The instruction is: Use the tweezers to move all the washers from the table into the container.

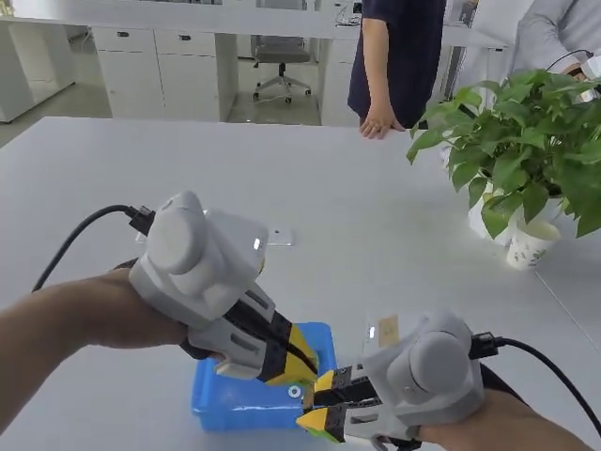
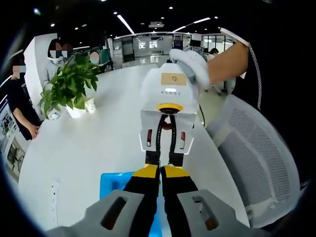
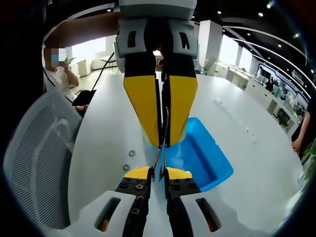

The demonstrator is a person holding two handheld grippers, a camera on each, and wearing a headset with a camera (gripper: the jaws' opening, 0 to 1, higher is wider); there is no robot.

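both left gripper (image 3: 162,142) and right gripper (image 3: 158,174) pinch tweezers (image 3: 161,159).

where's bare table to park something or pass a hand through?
Free: the wide table between the tools and the standing person, bar one small white item; also between that item and the plant. Crowded: over the container, where left tool and right tool meet at the tweezers; washers lie beside it.

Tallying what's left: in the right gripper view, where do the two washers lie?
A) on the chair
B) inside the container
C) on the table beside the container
C: both washers rest on the table just outside the blue container, while the left tongs grip the tweezers.
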